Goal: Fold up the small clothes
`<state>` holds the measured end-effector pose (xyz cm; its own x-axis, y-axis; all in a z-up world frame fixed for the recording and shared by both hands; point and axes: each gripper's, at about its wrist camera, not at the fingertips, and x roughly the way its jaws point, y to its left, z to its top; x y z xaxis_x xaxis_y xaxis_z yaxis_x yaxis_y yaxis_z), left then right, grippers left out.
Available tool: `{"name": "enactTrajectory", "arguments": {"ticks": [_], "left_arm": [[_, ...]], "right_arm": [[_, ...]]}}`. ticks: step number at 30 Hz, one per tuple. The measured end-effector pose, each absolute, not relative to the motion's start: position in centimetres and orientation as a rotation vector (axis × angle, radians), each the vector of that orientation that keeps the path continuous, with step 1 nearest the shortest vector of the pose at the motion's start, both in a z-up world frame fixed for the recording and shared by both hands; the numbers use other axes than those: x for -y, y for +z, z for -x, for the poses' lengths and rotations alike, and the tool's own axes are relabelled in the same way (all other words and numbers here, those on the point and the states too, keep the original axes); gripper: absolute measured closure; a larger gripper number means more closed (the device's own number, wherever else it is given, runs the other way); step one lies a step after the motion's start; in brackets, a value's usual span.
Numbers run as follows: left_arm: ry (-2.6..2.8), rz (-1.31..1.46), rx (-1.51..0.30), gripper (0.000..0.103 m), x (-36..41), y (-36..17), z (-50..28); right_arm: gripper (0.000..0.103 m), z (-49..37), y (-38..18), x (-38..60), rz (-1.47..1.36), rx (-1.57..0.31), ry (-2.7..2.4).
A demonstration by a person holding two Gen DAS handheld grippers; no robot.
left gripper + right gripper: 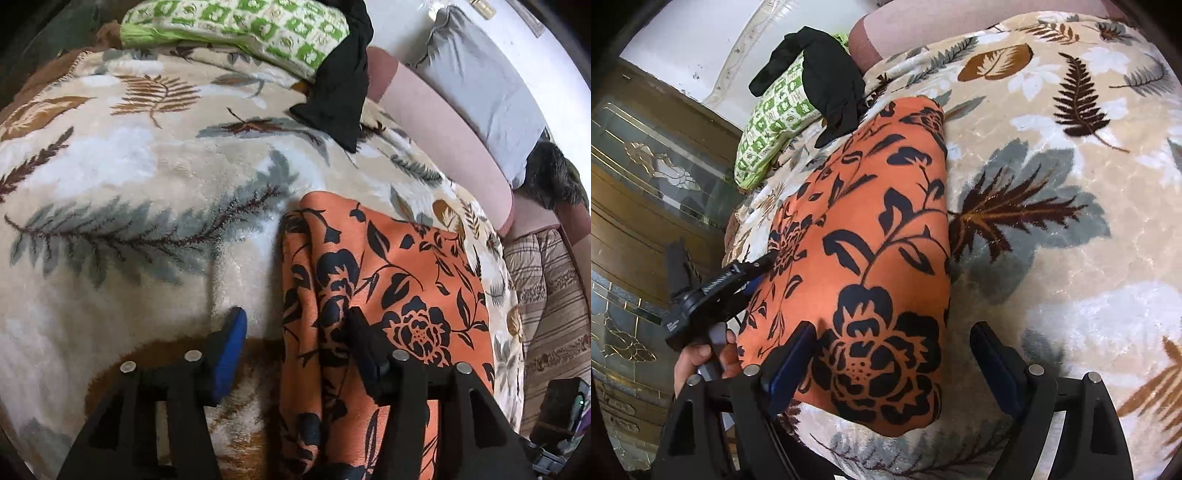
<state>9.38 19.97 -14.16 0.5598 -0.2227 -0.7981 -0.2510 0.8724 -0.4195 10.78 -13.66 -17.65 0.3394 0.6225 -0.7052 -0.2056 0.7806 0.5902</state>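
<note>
orange floral garment (871, 258) folded, flat on bed blanket (1052, 184) | L gripper (295, 332) fingers apart astride its edge, no grip | R gripper (894, 354) fingers wide open over near corner | risk: plush blanket pinched w/ cloth, slick layers slide, fold skews

— What is cut off or hidden?
— The orange cloth (369, 280) is cut by the left view's lower edge, partly covered by a gripper finger (365, 354).
— Anything else?
— The green pillow (768, 125) is partly hidden under a black garment (827, 81).
</note>
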Motion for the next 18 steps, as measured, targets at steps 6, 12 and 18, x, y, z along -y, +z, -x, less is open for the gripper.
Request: {"name": "enactTrajectory", "arguments": {"ticks": [6,12,18], "left_arm": [[-0.095,0.544,-1.033,0.087,-19.7,-14.5,-10.7],[-0.158,0.215,-0.891,0.088,-14.7,-9.0,-10.7],[-0.207,0.243,-1.01,0.08,-16.1,-13.6,-13.7]], "right_arm": [[0.015,-11.3,-17.3,14.2,-0.451,-1.079,0.552],[0.015,-13.0,-17.4,14.4,-0.486,-1.085,0.554],[0.015,-13.1,-18.6,15.1,-0.539,-1.107,0.537]]}}
